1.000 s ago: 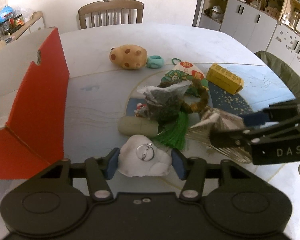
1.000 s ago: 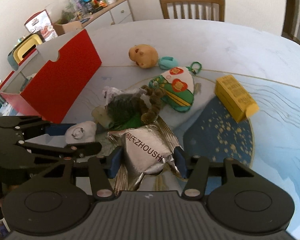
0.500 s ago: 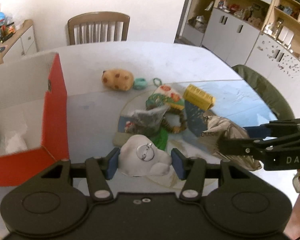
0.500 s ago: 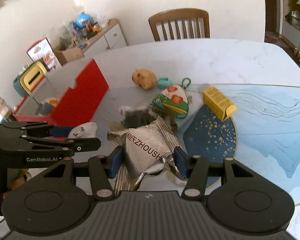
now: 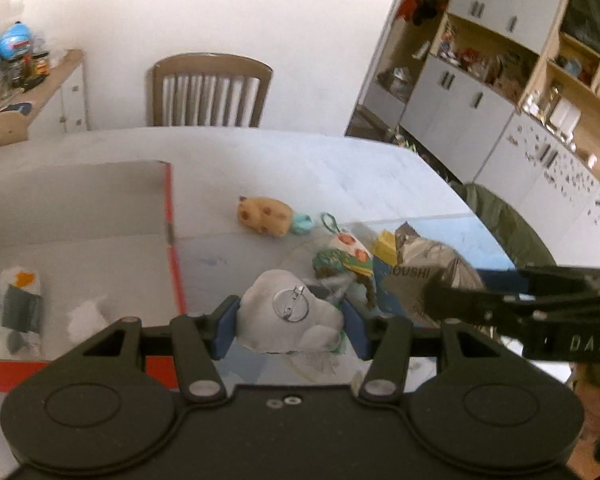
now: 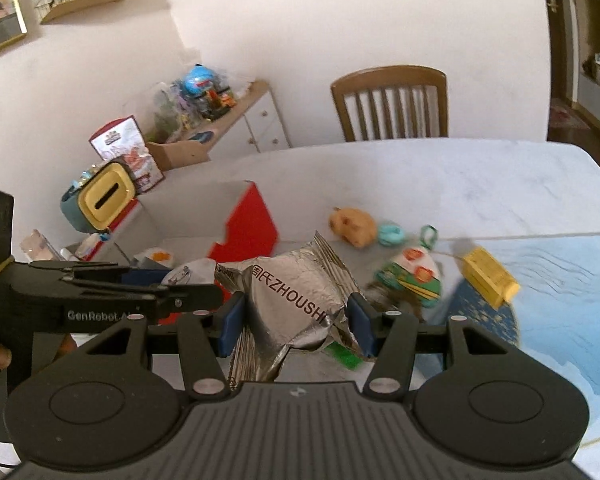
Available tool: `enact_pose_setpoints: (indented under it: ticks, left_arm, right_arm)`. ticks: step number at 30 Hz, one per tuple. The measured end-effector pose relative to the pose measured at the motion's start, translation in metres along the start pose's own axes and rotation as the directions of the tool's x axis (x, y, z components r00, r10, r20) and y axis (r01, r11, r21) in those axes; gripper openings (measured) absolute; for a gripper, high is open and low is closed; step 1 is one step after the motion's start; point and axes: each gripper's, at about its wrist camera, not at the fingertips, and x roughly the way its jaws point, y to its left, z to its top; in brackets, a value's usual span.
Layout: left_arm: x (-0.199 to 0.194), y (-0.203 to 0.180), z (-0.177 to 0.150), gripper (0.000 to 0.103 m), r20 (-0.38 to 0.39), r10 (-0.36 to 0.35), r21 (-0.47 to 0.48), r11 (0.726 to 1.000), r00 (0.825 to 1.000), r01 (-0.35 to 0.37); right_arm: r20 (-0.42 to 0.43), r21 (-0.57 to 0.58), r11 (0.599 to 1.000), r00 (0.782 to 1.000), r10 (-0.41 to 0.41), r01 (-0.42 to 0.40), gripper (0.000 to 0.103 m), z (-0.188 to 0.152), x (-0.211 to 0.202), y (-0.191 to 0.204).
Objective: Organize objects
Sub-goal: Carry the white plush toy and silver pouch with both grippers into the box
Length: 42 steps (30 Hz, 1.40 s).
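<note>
My left gripper [image 5: 290,324] is shut on a white cloud-shaped badge [image 5: 288,316] with a metal pin ring, held high above the table beside the red box [image 5: 172,240]. My right gripper [image 6: 296,320] is shut on a crinkled silver foil packet [image 6: 296,292] printed ZHOUSHI, also lifted. In the left wrist view the foil packet [image 5: 424,280] and the right gripper [image 5: 452,300] show at the right. In the right wrist view the left gripper [image 6: 204,292] and the badge [image 6: 184,276] show at the left, near the red box [image 6: 252,224].
On the table lie a tan spotted plush [image 5: 266,216], a teal ring [image 5: 302,224], a green patterned pouch [image 5: 344,256], and a yellow carton [image 6: 490,278]. The box holds a wrapped packet [image 5: 12,304]. A wooden chair [image 5: 208,92] stands behind the table. Cabinets [image 5: 500,100] line the right.
Both grippers have risen well above the table with their loads. The left one has swung toward the red box, whose inside now shows.
</note>
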Motion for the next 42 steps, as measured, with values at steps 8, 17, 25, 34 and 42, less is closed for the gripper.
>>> enact_pose_setpoints:
  ticks: [8, 17, 25, 34, 42]
  left_arm:
    - [-0.021, 0.043, 0.013, 0.054, 0.035, 0.057, -0.033, 0.998, 0.998, -0.056]
    - [-0.036, 0.099, 0.026, 0.054, 0.028, 0.096, -0.085, 0.992, 0.995, -0.093]
    - [-0.036, 0.148, 0.042, 0.054, 0.021, 0.136, -0.112, 0.985, 0.991, -0.133]
    - [-0.009, 0.193, 0.059, 0.054, -0.019, 0.188, -0.112, 0.976, 0.982, -0.189]
    - [0.026, 0.212, 0.065, 0.054, -0.051, 0.217, -0.059, 0.974, 0.975, -0.220]
  right_arm:
    - [0.005, -0.039, 0.999, 0.999, 0.035, -0.035, 0.055, 0.017, 0.020, 0.048]
    - [-0.003, -0.106, 0.993, 0.999, 0.051, -0.051, 0.055, 0.029, 0.049, 0.102]
    - [-0.019, -0.165, 0.985, 0.999, 0.045, -0.048, 0.055, 0.041, 0.082, 0.144]
    - [-0.040, -0.267, 0.964, 0.999, 0.001, -0.011, 0.055, 0.049, 0.128, 0.179]
    - [-0.097, -0.369, 0.928, 0.992, -0.086, 0.044, 0.055, 0.044, 0.186, 0.193]
